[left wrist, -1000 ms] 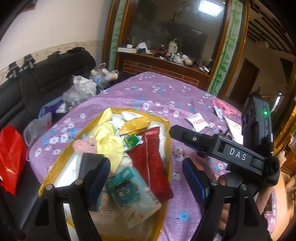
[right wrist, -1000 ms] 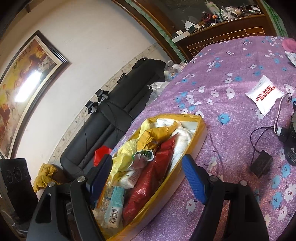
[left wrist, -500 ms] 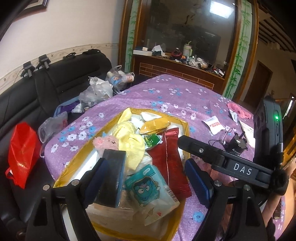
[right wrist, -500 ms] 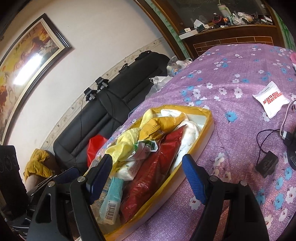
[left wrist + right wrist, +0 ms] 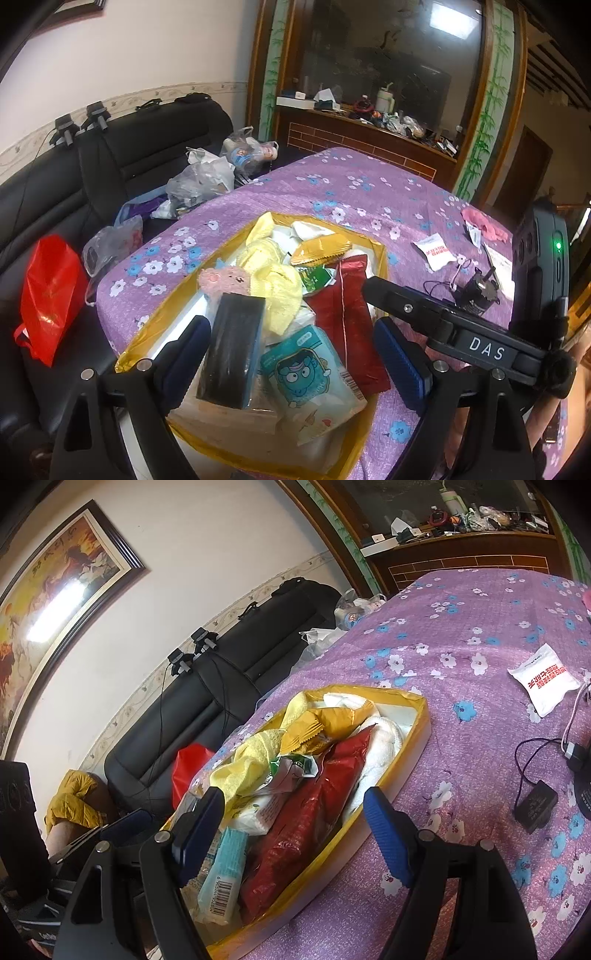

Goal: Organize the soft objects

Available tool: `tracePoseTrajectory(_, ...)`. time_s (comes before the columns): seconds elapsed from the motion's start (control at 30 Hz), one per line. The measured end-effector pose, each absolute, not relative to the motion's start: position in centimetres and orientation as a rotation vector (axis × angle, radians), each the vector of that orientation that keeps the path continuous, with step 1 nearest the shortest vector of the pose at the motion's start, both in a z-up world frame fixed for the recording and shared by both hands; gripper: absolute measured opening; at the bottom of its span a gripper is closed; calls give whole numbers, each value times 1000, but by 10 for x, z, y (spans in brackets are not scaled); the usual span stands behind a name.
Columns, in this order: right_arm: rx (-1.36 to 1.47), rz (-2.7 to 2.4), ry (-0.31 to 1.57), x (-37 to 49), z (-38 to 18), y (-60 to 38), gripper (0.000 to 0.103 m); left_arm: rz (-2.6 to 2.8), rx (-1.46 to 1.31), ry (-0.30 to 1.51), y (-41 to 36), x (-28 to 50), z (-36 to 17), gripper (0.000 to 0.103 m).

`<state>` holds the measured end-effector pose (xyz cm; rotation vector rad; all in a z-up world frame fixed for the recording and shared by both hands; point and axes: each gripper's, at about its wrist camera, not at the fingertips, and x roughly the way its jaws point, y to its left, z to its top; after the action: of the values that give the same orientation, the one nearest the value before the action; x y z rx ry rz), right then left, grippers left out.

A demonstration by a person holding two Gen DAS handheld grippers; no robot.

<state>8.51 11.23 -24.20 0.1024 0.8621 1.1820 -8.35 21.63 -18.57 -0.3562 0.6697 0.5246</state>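
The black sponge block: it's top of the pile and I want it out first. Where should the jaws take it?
Grip the black sponge block across its narrow width, coming from above: it lies uppermost in the yellow box, long sides exposed.

Your left wrist camera looked down close over the yellow tray (image 5: 380, 254), between its claw's fingers. Your right camera faced it obliquely (image 5: 421, 734); both shared it.
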Motion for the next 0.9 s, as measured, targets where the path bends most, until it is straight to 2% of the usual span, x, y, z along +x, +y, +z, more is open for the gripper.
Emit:
tracePoseTrajectory(0.3, 161, 1152, 861, 74, -241, 93, 86, 540, -368, 677, 222, -92, -185, 95)
tracePoseTrajectory(0.9, 108, 955, 896, 46, -247, 66, 86, 602, -318, 733, 217, -102, -189, 98)
